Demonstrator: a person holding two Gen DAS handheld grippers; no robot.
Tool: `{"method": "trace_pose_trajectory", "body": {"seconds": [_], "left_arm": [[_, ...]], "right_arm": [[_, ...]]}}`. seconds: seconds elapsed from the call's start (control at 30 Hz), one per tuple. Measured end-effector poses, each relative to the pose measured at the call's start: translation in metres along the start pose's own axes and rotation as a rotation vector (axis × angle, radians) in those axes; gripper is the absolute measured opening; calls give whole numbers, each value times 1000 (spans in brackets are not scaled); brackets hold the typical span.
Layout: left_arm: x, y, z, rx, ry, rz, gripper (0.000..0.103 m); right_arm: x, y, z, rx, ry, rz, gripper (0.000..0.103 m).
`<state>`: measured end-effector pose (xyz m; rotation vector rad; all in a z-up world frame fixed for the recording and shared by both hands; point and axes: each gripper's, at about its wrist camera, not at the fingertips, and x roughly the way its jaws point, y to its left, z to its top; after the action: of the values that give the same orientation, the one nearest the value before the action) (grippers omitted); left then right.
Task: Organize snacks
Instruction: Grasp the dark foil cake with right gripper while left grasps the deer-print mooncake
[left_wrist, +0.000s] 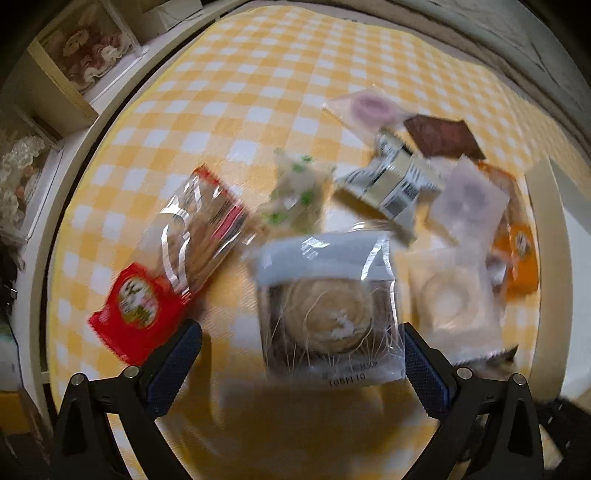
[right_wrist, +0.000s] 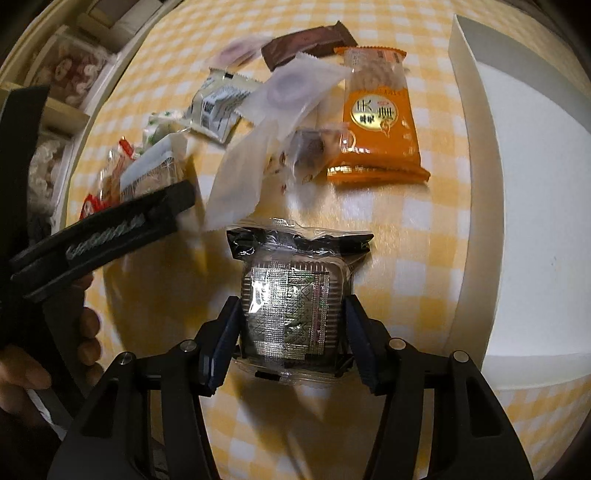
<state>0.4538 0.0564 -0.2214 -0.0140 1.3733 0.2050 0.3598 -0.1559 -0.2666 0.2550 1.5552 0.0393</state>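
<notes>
A heap of wrapped snacks lies on the yellow checked cloth (left_wrist: 258, 74). My left gripper (left_wrist: 301, 326) hangs open above a clear packet with a round swirled pastry (left_wrist: 325, 310); its pads stand to either side of the packet without pressing on it. My right gripper (right_wrist: 291, 300) is shut on a black-and-clear packet holding a foil-topped tray (right_wrist: 291, 295), its pads against the packet's two sides. The left gripper's finger (right_wrist: 110, 232) shows at the left of the right wrist view, over the pastry packet (right_wrist: 155, 173).
A red cracker bag (left_wrist: 166, 266), a striped silver pack (left_wrist: 395, 181), a brown bar (left_wrist: 443, 136), white round-cake packets (left_wrist: 450, 295) and an orange bag (right_wrist: 376, 118) lie around. A white open box (right_wrist: 524, 184) stands on the right. A hand (right_wrist: 22, 369) holds the left gripper. Shelves (left_wrist: 74, 66) flank the table.
</notes>
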Motion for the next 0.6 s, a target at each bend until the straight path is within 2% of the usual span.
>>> {"method": "trace_pose_trajectory", "body": {"seconds": [0.2, 0.4, 0.47, 0.5, 0.53, 0.6], "left_arm": [[5, 9, 11, -32, -8, -79, 83], [18, -7, 23, 3, -30, -85, 81], [20, -10, 19, 13, -21, -81, 75], [20, -13, 16, 16, -12, -72, 68], [25, -13, 16, 12, 0, -60, 65], [28, -13, 16, 5, 2, -69, 64]], "right_arm": [[4, 0, 1, 11, 8, 0, 59], [9, -8, 6, 50, 8, 21, 65], [10, -7, 6, 42, 7, 18, 63], [9, -5, 7, 31, 3, 14, 62], [7, -4, 6, 15, -4, 18, 57], [4, 1, 6, -12, -18, 14, 55]]}}
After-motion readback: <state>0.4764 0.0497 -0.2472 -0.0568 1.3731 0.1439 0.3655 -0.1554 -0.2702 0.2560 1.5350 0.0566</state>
